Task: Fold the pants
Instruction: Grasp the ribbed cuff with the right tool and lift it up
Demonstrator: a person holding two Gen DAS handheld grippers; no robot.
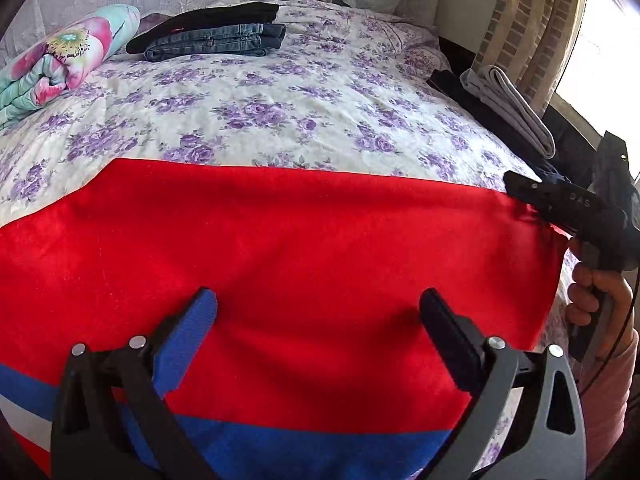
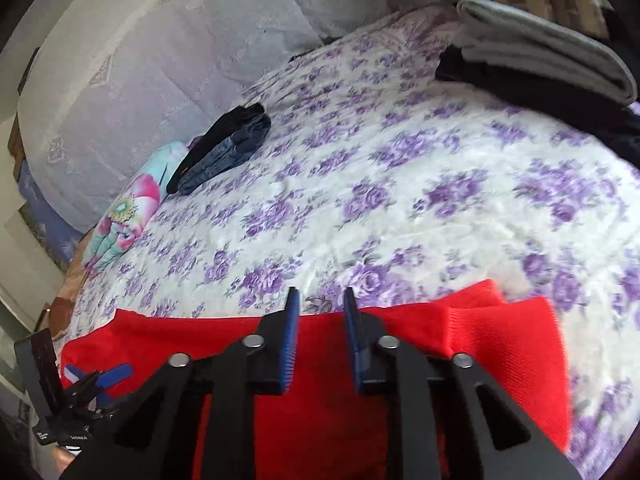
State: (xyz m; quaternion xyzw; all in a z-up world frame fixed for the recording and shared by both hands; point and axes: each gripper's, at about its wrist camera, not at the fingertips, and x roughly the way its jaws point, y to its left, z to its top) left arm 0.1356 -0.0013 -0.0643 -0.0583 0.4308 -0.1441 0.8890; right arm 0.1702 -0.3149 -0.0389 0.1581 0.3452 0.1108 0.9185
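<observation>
The red pants (image 1: 300, 240) lay flat across the bed (image 1: 320, 112) at 6 o'clock. The left claw (image 1: 318, 312) hovered spread above them; the right claw (image 2: 322, 308), at 3 o'clock, stood parted, pinching nothing.

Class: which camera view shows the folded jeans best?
The left wrist view: the jeans lie side-on and sharp under a black garment, their folded layers distinct. The right wrist view shows them smaller, blurred and end-on.
</observation>
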